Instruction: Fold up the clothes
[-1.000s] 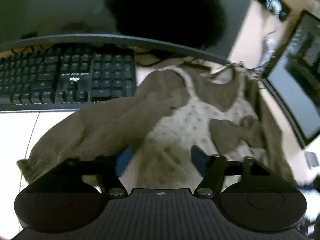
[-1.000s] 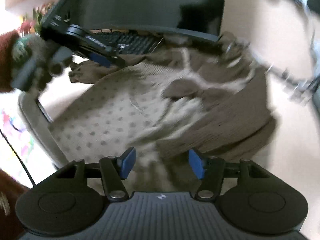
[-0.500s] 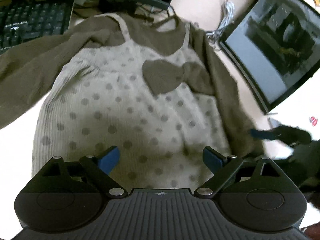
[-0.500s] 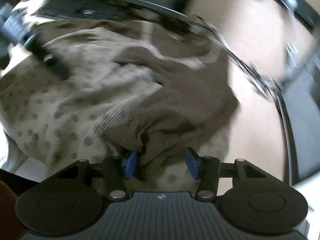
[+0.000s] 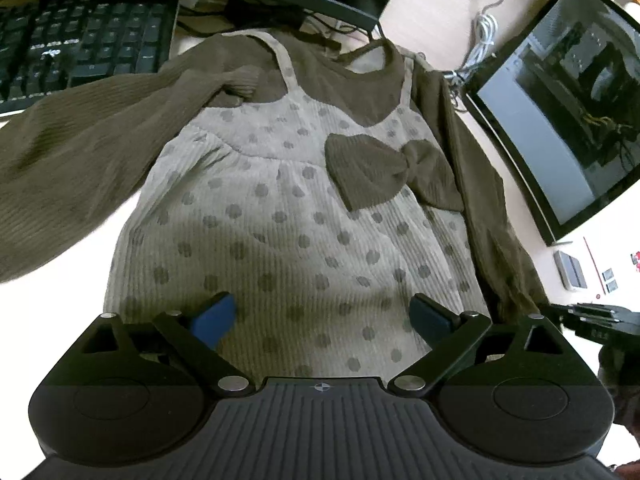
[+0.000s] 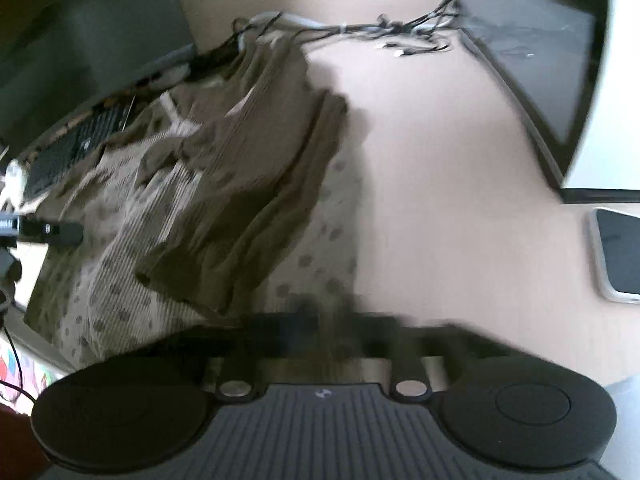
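Observation:
A beige polka-dot dress (image 5: pixel 288 216) with brown sleeves and a brown bow (image 5: pixel 384 172) lies face up on the pale desk. My left gripper (image 5: pixel 320 316) hovers over its lower front, jaws opening wide, the blue pads (image 5: pixel 212 314) not pressing on the cloth. My right gripper (image 6: pixel 320 320) is blurred at the dress (image 6: pixel 120 240) edge, its fingers drawn together on the dotted fabric beside the folded brown sleeve (image 6: pixel 248 184). In the left wrist view the right gripper (image 5: pixel 560 312) sits at the right cuff. The left gripper's finger (image 6: pixel 52 232) shows at the right wrist view's left edge.
A black keyboard (image 5: pixel 80 52) lies behind the dress at the left, under a monitor's edge. A second monitor (image 5: pixel 560 120) stands at the right. White cables (image 5: pixel 484 40) trail behind the collar. A phone (image 6: pixel 620 256) lies on the desk right of the dress.
My left gripper moved in over the dress front and its jaws spread wider. My right gripper swung to the dress's right edge, rolled, and its jaws went from open to shut on the fabric.

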Tool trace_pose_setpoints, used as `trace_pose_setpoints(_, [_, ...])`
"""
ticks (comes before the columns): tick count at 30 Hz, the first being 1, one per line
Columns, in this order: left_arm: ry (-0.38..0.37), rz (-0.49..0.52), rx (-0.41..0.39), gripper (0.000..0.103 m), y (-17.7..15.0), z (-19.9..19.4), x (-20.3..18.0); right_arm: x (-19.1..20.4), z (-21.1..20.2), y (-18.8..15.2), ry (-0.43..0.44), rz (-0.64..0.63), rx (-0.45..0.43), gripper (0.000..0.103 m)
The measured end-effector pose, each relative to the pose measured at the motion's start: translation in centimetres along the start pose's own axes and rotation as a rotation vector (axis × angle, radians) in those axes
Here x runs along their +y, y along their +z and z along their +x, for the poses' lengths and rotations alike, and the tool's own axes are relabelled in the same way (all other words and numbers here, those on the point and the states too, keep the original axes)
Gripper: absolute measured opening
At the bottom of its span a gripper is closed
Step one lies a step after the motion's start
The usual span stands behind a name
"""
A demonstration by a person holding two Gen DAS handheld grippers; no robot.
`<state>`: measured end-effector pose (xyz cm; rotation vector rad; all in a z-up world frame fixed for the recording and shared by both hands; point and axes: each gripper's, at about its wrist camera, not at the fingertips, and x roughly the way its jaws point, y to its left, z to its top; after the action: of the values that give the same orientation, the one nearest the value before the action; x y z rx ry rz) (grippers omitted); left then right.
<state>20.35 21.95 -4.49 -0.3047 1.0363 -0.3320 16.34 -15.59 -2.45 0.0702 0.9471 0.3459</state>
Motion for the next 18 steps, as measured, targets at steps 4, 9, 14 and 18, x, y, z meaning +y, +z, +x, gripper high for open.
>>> trace_pose_setpoints(4, [-0.047,0.036,0.017,0.098,-0.3,-0.3,-0.9,-0.1,-2.4,-0.3,-0.062,-0.035,-0.001,0.002])
trace_pose_setpoints(9, [-0.022,0.050,0.027,0.099,-2.1,-0.5,-0.9,-1.8,-1.5,-1.8,-0.210,-0.094,0.106,0.002])
trace_pose_setpoints(14, [-0.012,-0.021,0.009,0.099,-3.1,-2.1,0.6,-1.8,-3.0,0.7,-0.226,-0.091,0.002,0.007])
trace_pose_setpoints(18, [0.023,-0.152,-0.055,0.099,-2.9,-4.6,3.3,0.6,-3.4,2.9,-0.101,-0.118,-0.086,0.041])
